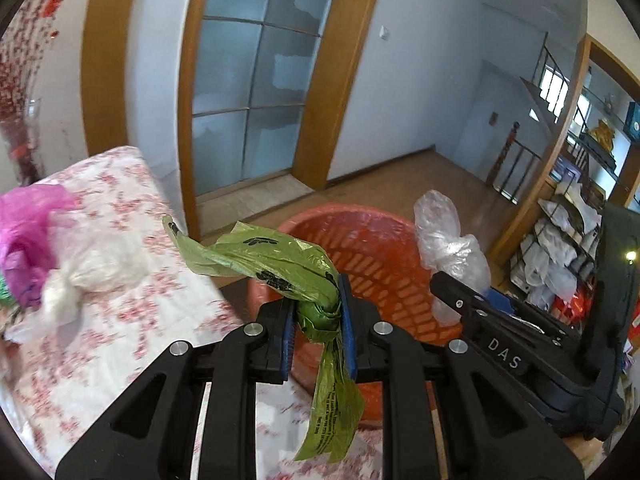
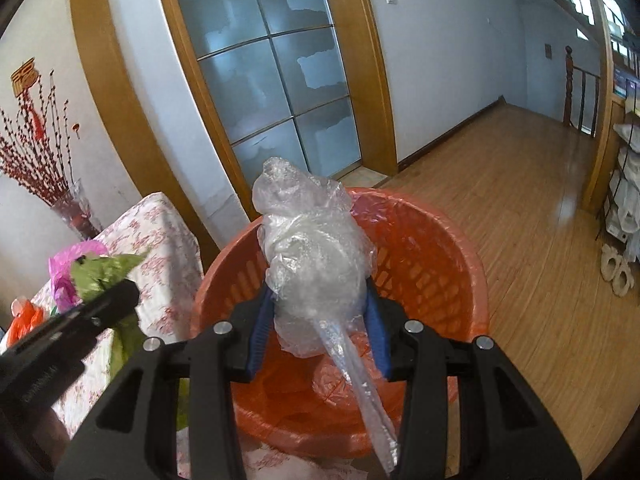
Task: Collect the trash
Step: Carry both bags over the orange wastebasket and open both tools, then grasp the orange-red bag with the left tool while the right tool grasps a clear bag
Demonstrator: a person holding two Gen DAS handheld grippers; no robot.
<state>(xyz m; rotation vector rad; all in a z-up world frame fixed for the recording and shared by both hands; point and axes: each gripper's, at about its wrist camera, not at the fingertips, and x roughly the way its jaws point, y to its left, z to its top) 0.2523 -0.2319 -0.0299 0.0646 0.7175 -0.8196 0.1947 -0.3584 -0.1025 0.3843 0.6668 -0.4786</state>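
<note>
My left gripper (image 1: 318,312) is shut on a knotted green plastic bag (image 1: 280,258), held near the left rim of an orange slatted basket (image 1: 384,248). A tail of the green bag hangs down between the jaws. My right gripper (image 2: 318,320) is shut on a crumpled clear plastic bag (image 2: 316,256), held over the orange basket (image 2: 432,264). In the left wrist view the clear bag (image 1: 448,240) and the right gripper's finger show at the right. In the right wrist view the green bag (image 2: 104,272) and the left gripper show at the left.
A table with a red-flowered white cloth (image 1: 120,320) lies to the left, bearing a white bag (image 1: 92,268) and a pink bag (image 1: 28,232). Behind stand a frosted glass door (image 1: 252,92), a wood floor (image 2: 520,216) and a rack of bags (image 1: 560,248) at right.
</note>
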